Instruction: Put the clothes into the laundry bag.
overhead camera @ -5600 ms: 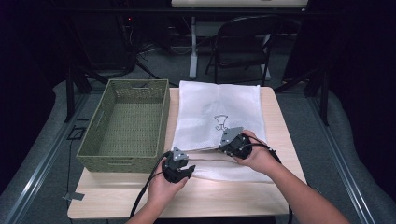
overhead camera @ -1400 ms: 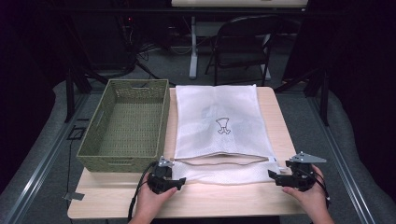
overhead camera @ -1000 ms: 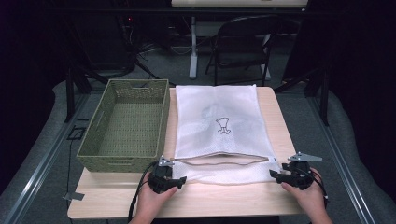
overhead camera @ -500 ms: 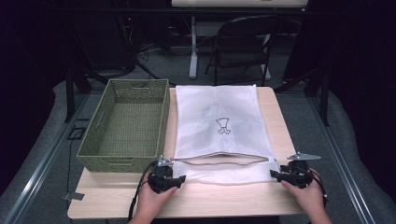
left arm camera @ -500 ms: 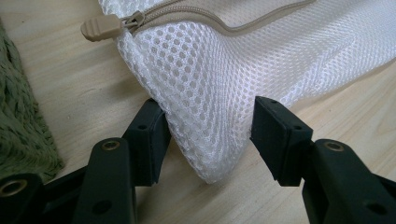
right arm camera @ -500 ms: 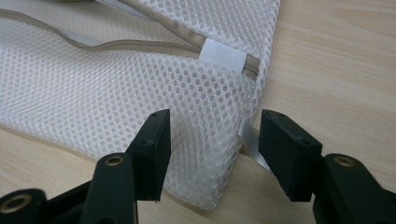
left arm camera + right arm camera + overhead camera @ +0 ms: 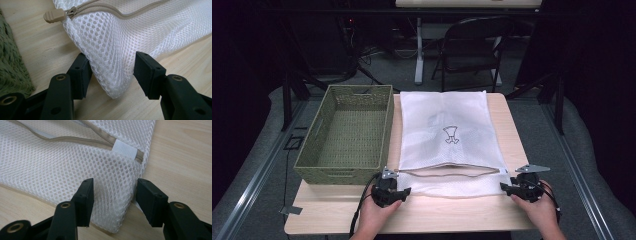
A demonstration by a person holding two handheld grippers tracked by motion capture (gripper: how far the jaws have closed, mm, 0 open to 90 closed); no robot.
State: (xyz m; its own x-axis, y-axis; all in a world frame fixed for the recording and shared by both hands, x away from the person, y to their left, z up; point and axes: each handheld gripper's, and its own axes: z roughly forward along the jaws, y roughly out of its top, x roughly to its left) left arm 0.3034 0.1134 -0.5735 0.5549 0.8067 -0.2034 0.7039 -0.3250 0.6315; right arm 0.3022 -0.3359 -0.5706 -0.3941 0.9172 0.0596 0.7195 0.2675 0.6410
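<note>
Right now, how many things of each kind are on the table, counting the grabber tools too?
White mesh laundry bag: 1
Green woven basket: 1
Black grippers, the left gripper and the right gripper, each with its fingers around a near corner of the bag: 2
Total: 4

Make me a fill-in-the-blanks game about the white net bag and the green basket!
1. The mesh bag lies to the ____ of the green basket in the high view.
2. The bag's zipper pull is ____ in colour.
3. Each gripper, left gripper and right gripper, has a near ____ of the bag between its jaws.
4. The basket holds ____.

Missing words: right; tan; corner; nothing
</note>
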